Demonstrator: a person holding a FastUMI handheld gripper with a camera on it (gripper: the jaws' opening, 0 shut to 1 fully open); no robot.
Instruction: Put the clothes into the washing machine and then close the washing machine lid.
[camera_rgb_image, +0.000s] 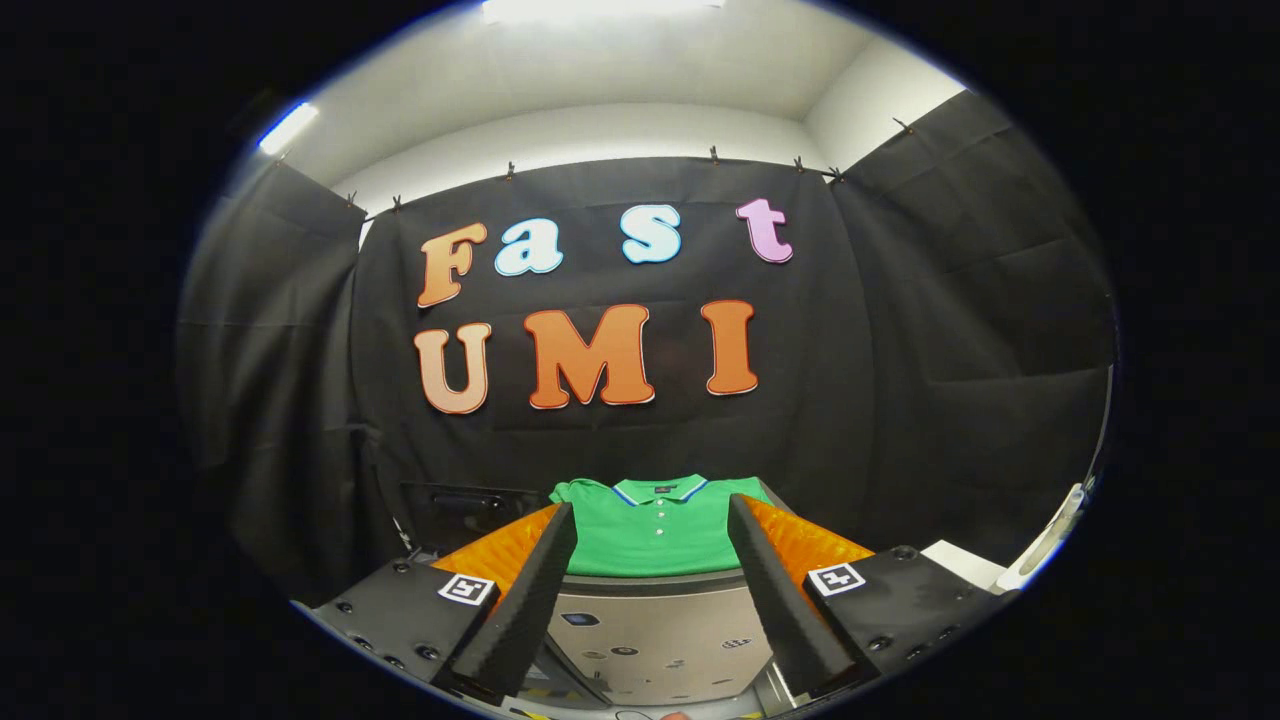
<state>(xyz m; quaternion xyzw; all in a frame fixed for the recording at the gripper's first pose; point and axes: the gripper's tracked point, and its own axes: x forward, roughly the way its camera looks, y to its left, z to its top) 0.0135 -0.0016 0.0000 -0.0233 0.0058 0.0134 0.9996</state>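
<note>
The green polo shirt (655, 535) lies flat on top of the washing machine (660, 625), with its collar and buttons facing up, and it is seen between the two fingers and a little beyond them. In the gripper view, the gripper (652, 520) is held wide open with nothing between its fingers (535, 590), and the fingertips reach near the left and right sides of the shirt without visibly touching it. The grey lid panel of the machine is just below the shirt, between the fingers.
</note>
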